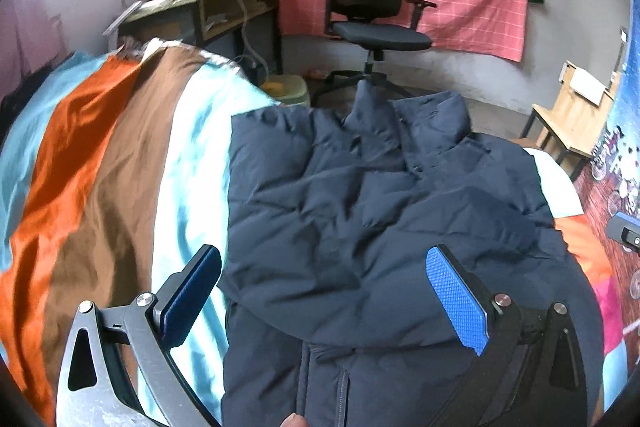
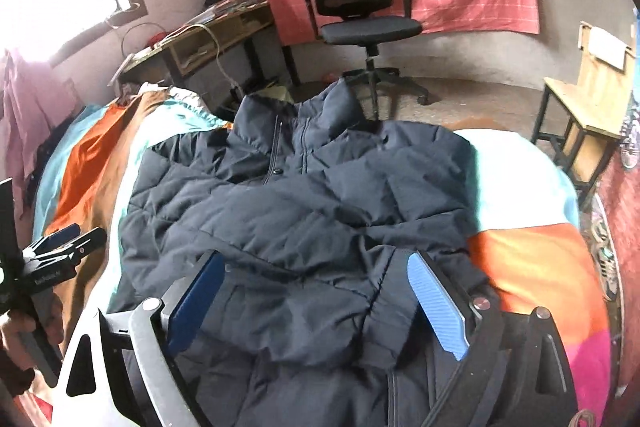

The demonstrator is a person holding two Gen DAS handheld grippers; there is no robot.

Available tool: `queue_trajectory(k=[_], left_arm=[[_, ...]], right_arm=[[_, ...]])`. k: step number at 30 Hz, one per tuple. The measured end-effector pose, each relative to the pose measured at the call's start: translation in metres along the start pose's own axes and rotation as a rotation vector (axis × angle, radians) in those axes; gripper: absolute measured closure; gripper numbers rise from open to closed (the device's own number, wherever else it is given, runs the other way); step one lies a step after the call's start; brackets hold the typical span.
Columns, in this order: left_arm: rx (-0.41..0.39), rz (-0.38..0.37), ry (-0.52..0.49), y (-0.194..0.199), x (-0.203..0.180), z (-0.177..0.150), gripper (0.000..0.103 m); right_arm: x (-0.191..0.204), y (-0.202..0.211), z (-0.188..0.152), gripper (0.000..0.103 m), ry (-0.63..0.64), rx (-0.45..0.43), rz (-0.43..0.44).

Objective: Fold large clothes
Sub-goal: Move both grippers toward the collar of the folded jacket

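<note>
Striped orange, brown and pale blue bedding (image 1: 100, 167) covers a bed, and on it a dark navy padded jacket (image 1: 380, 195) is spread, collar toward the far office chair (image 1: 372, 11). A fold seems just laid. Both the left gripper (image 1: 324, 301) and right gripper (image 2: 316, 303) are held released and empty above it; next, an edge must be gripped. The jacket's near hem is cut off.

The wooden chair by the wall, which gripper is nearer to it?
Right. The right gripper hovers over the jacket on the wooden chair's side; the left gripper hovers over the jacket's opposite edge.
</note>
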State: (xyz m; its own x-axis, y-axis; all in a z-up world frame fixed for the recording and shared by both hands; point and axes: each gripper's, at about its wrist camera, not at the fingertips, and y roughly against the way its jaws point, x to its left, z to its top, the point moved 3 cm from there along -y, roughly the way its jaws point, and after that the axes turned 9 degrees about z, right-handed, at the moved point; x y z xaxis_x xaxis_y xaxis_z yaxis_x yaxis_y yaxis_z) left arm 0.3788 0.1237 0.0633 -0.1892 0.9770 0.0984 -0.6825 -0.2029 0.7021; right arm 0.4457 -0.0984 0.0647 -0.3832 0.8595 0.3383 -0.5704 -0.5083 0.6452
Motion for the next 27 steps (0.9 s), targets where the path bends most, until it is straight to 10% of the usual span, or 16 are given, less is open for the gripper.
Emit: queue_trajectory(k=[16, 27], left_arm=[[-0.018, -0.082, -0.176, 0.014, -0.016, 0.111, 0.002], [0.074, -0.094, -0.002, -0.060, -0.005, 0.159, 0.002]], right_arm=[[0.047, 0.064, 0.113, 0.007, -0.178, 0.081, -0.113], [0.007, -0.019, 0.151, 0.006, -0.074, 0.017, -0.082]])
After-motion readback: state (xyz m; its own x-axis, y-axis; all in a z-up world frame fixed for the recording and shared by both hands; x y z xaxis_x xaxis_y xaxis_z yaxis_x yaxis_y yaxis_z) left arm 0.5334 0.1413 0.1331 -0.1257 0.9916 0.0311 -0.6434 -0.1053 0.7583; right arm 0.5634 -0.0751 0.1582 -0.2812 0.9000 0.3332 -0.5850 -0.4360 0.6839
